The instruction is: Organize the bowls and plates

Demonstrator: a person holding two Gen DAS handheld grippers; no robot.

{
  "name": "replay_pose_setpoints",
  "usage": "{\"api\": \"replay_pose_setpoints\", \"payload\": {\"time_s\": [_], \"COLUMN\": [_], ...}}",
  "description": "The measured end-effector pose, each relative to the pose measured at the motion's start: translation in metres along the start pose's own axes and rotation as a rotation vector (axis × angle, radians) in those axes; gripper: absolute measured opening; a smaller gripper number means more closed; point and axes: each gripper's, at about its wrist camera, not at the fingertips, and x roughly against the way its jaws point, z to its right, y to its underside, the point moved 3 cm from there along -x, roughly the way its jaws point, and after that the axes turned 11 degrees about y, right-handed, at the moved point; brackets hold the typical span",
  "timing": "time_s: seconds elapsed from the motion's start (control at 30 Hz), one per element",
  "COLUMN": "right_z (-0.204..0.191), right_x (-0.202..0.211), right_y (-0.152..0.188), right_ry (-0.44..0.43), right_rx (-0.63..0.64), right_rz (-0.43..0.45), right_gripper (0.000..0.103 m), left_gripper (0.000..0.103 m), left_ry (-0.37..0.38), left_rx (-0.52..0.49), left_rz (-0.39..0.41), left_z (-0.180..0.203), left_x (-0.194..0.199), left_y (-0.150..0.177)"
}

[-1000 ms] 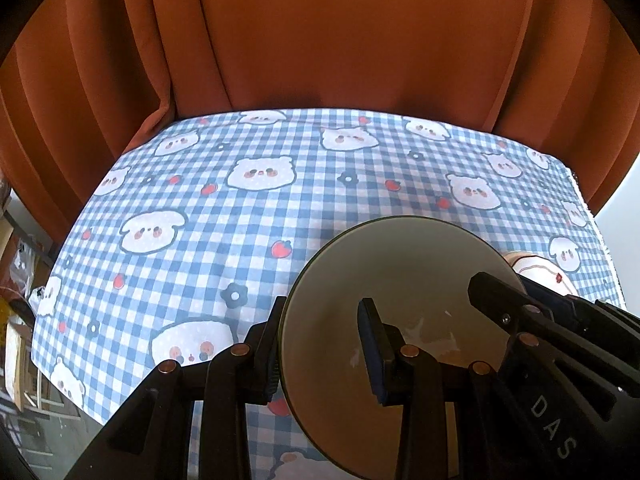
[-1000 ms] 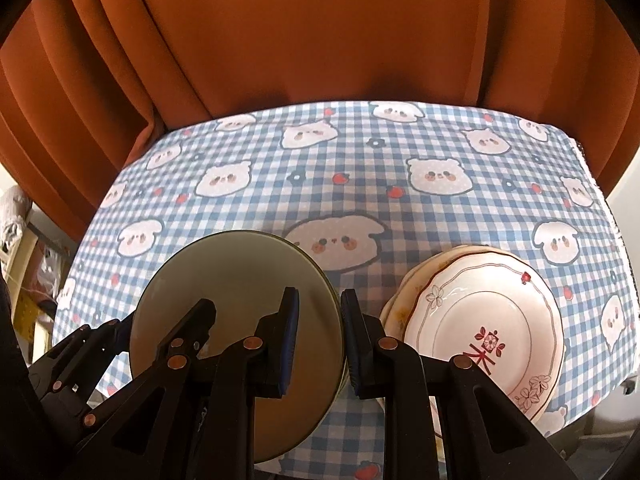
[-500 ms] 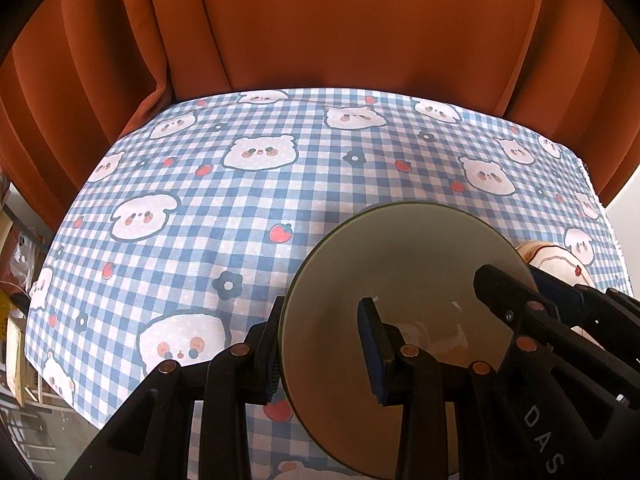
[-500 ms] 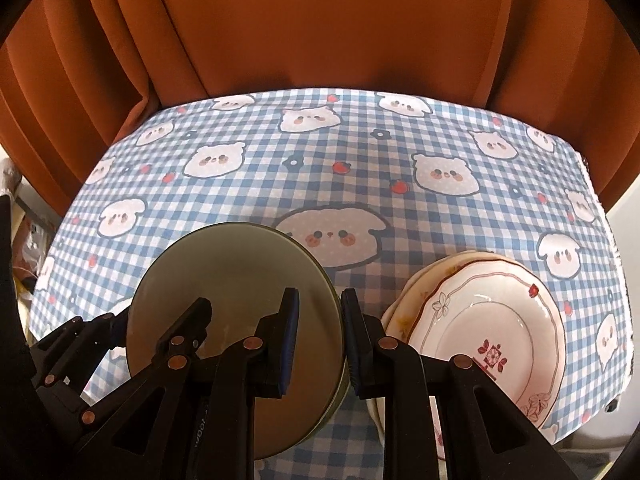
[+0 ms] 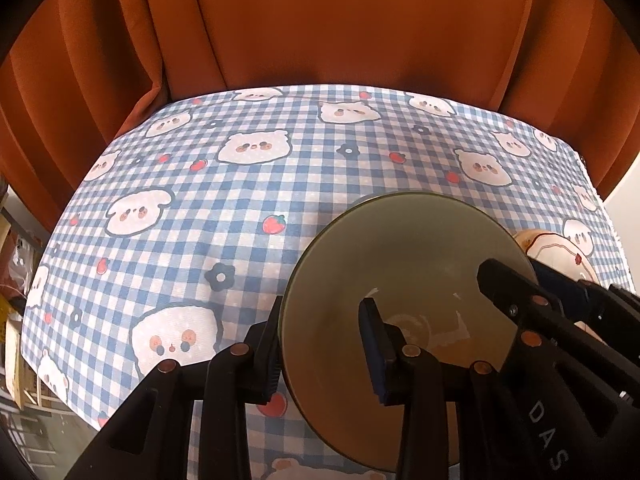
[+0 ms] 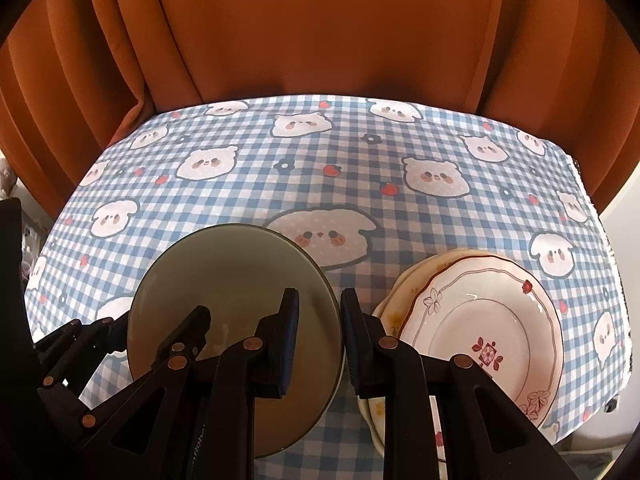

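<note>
Both tools were clamped on the same olive-green bowl [image 5: 400,272]. The left gripper [image 5: 326,344] pinched the bowl's left wall, one pad outside the rim and one inside. The right gripper [image 6: 318,334] pinched the right wall in the same way. I judge that this double hold was chosen because the bowl is wide and smooth, so one thin pinch on the rim could let it tip or slip. From the shadow under it, the bowl seemed to hang a little above the checked tablecloth [image 6: 240,184], though I cannot tell this for sure.

Just to the right of the right gripper lay a stack of pink-rimmed plates [image 6: 480,320], near the bowl but not touching it in these views. The plates reached close to the right and near edges of the table, so there was little room on that side. Ahead of both tools and to the left the cloth offered wide open room up to the orange curtain [image 5: 320,32]. I think the bowl would go most safely there.
</note>
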Motion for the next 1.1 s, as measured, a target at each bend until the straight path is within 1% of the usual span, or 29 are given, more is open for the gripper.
{"api": "replay_pose_setpoints", "payload": {"time_s": [0.03,0.1,0.13,0.17,0.2,0.23,0.27,0.37,0.53,0.7,0.93,1.1], "right_z": [0.0,0.002,0.003,0.005,0.005,0.007,0.008,0.011,0.013,0.012,0.012,0.012], "right_x": [0.0,-0.002,-0.002,-0.003,-0.002,-0.002,-0.001,0.0,-0.005,-0.014,-0.032,-0.046], "right_y": [0.001,0.003,0.005,0.006,0.008,0.009,0.01,0.011,0.011,0.012,0.009,0.01], "right_ry": [-0.005,-0.023,-0.029,-0.036,-0.037,-0.035,-0.038,-0.061,-0.087,-0.097,-0.076,-0.09], "right_rx": [-0.006,-0.01,-0.011,-0.013,-0.014,-0.016,-0.019,-0.029,-0.061,-0.09,-0.135,-0.182], "right_rz": [-0.005,-0.025,-0.032,-0.037,-0.039,-0.039,-0.038,-0.046,-0.075,-0.111,-0.187,-0.251], "right_gripper": [0.025,0.026,0.027,0.035,0.045,0.05,0.052,0.052,0.052,0.052,0.052,0.052], "left_gripper": [0.037,0.043,0.05,0.056,0.058,0.061,0.062,0.067,0.07,0.07,0.069,0.068], "left_ry": [0.003,0.01,0.021,0.03,0.037,0.042,0.045,0.042,0.059,0.096,0.158,0.187], "left_rx": [0.0,-0.005,-0.003,0.004,0.011,0.015,0.015,0.021,0.02,0.032,0.015,-0.005], "left_rz": [0.001,-0.004,-0.008,-0.01,-0.01,-0.01,-0.013,-0.023,-0.047,-0.086,-0.133,-0.18], "left_z": [0.0,0.001,0.003,0.004,0.005,0.007,0.008,0.008,0.003,-0.003,-0.006,-0.007], "left_x": [0.001,0.001,0.001,0.001,0.001,0.002,0.003,0.005,0.002,-0.008,-0.02,-0.028], "left_y": [0.001,0.001,0.003,0.004,0.005,0.005,0.006,0.005,0.005,0.005,-0.001,-0.001]}}
